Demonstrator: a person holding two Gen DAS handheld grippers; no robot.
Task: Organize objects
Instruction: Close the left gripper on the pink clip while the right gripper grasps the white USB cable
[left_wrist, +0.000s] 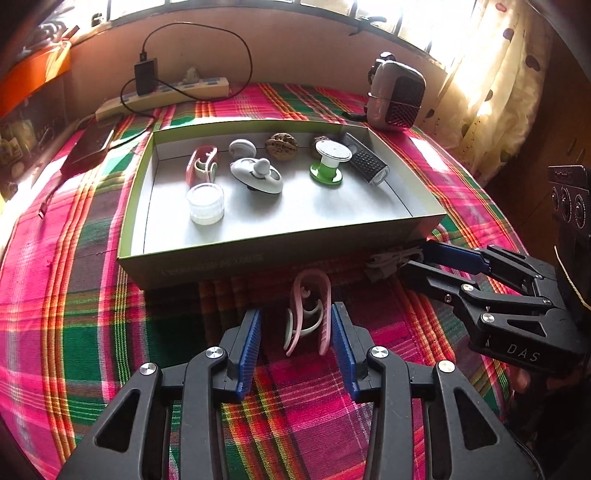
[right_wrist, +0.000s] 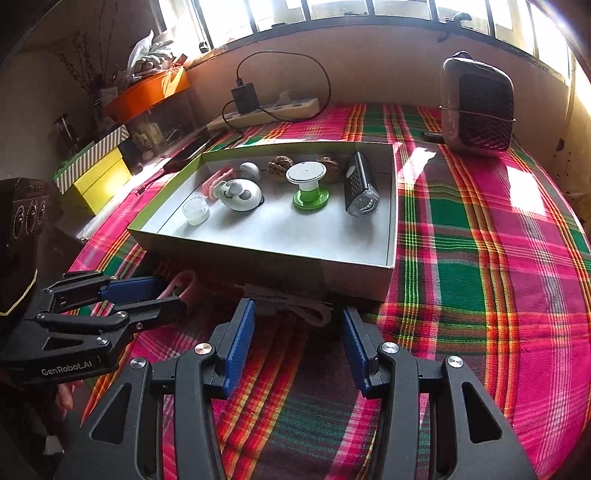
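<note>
A pink clip (left_wrist: 308, 314) with white inner hooks is seen lying on the plaid cloth (left_wrist: 92, 314), just in front of the near wall of the shallow box (left_wrist: 258, 254). It sits between the blue pads of the left gripper (left_wrist: 296, 332); the jaws stand wide, the right pad is at or very near the clip's side and the left pad is apart from it, so no grip is recorded.

A bundled white cable (right_wrist: 295, 306) is noted on the cloth against the box front, just ahead of the right gripper (right_wrist: 299, 332), whose jaws are parted with nothing between the pads.

Inside the box, a second pink clip (left_wrist: 201, 164), a clear round jar (left_wrist: 205, 204), a white oval device (left_wrist: 256, 175), a green-and-white spool (left_wrist: 328, 162) and a black grated light (left_wrist: 365, 162) are recorded.

The clip's full outline is given only by the left wrist view; in the right wrist view only its pink end shows behind the left gripper's fingers. The cable is shown whole only in the right view; in the left view it is partly covered by the right gripper.

Two brown items at the box's far wall cannot be identified. A heater (right_wrist: 478, 105) and a power strip (right_wrist: 264, 110) stand beyond the box.
</note>
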